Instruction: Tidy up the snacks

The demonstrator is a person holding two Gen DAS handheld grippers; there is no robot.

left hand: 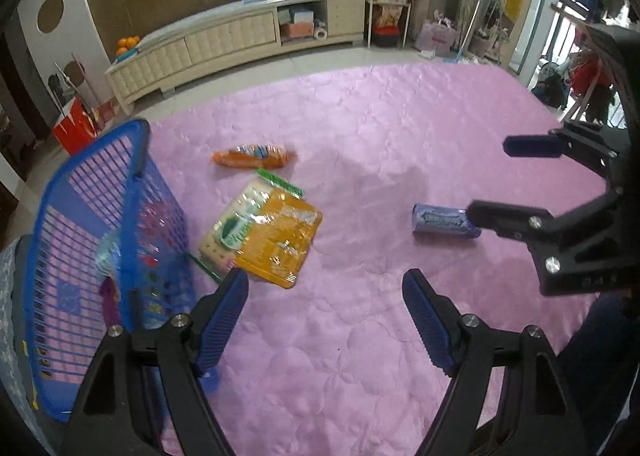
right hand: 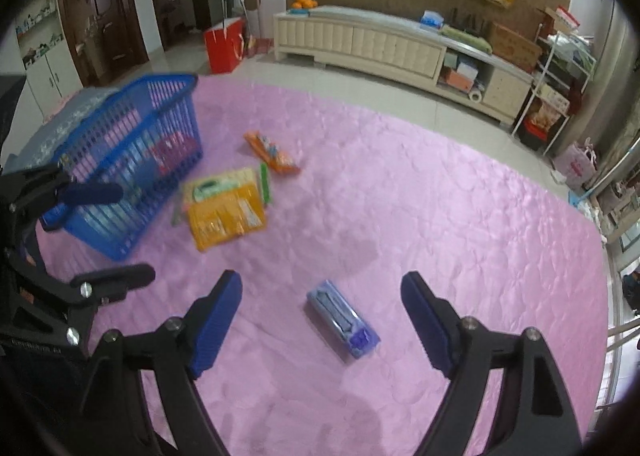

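The pick-up step is judged to be in hand: snacks are lying loose on the pink quilt [left hand: 360, 136] and are being approached from above, none yet being gripped.

The right gripper [right hand: 322, 320] is being held spread wide, nothing being pressed by its pads. The blue pack [right hand: 343, 319] is being framed between its fingers in the right wrist view, lying flat on the quilt beyond the tips and set at a slant to the jaw line. The left gripper [left hand: 326, 320] is likewise being held released and empty, bare quilt being seen between its fingers; the yellow pack [left hand: 262, 234] is lying just ahead of its left finger, partly over a green-edged pack beneath it. The orange pack [left hand: 254, 155] is lying a little farther off, apart from the others.

The basket [left hand: 96, 192] is standing at the quilt's left edge, near the yellow pack, and some packets are already being held inside it, though they are too blurred to be named.

For the next move, a further descent of the right gripper is being called for, so that the blue pack is straddled across its narrow width; some wrist roll is probably needed to square the fingers to it. A flat, slippery wrapper on soft quilting is likely to be pushed rather than caught if the pads are closed too high.
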